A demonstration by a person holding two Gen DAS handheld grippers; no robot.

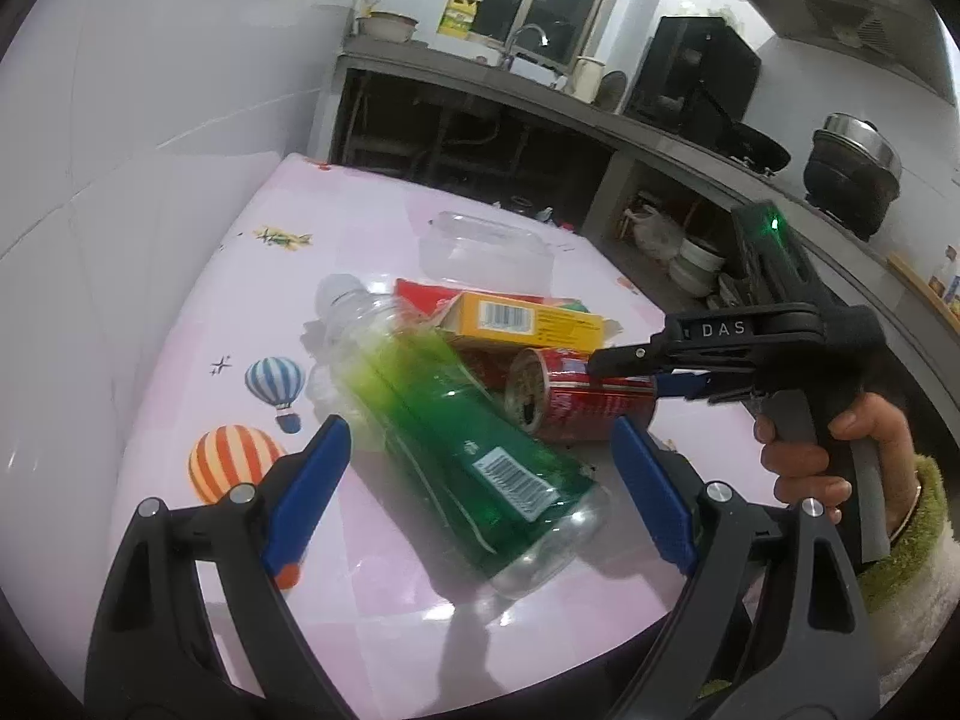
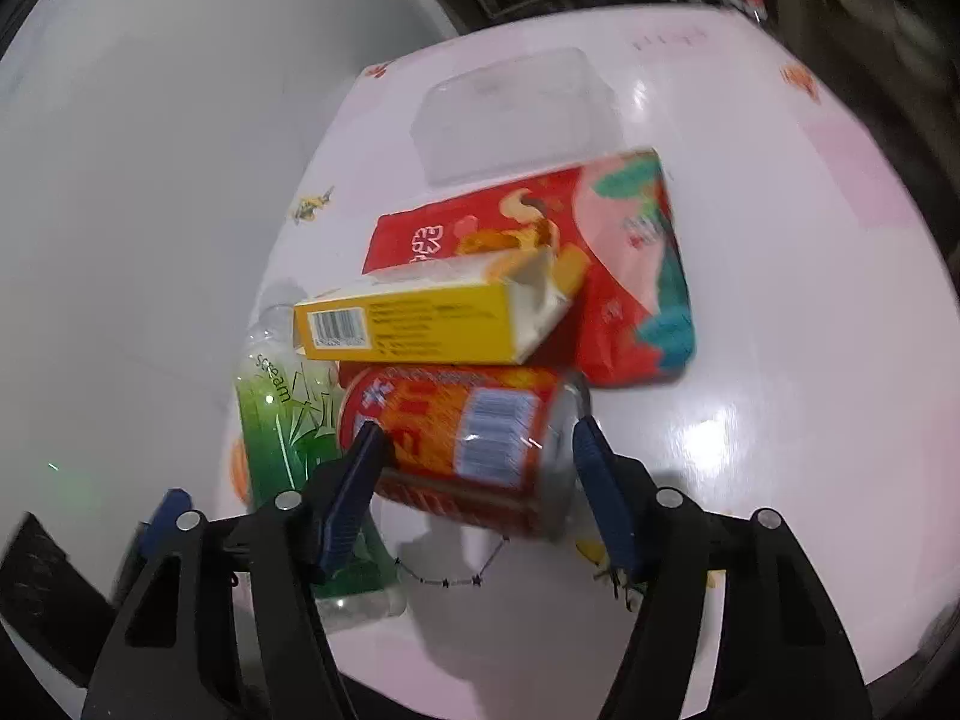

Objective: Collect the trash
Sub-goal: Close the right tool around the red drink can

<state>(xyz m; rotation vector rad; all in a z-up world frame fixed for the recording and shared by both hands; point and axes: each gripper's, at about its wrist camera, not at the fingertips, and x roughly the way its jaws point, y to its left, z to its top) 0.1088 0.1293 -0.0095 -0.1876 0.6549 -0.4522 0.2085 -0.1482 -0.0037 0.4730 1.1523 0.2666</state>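
My left gripper (image 1: 480,468) is spread wide, one blue pad on each side of the green bottle (image 1: 462,450). The pads are not touching it. The bottle lies on its side on the pink table (image 1: 180,360), with its clear neck pointing far and left and its clear bottom near me.

My right gripper (image 2: 474,468) is also spread, with the red can (image 2: 462,438) lying on its side between the two fingers. The left finger (image 2: 354,480) looks right up against the can. The right finger (image 2: 600,486) sits just beside the silver end of the can, and I cannot tell if it touches. In the left view I can see my right hand (image 1: 828,450) holding the handle.

The trash is all bunched up. The yellow box (image 2: 420,324) lies just behind the can and touches it. The box rests on the red packet (image 2: 600,264), which lies flat behind it. The green bottle is just left of the can, side by side with it. Farther back is a clear plastic tub (image 2: 510,114), turned upside down, a little apart from the pile.

The table has balloon pictures (image 1: 273,384) on it. A white wall (image 1: 150,120) is on the left. Far away there is a kitchen counter (image 1: 600,114) with a tap (image 1: 531,36), a black pot (image 1: 852,174) and a yellow jug (image 1: 459,15).
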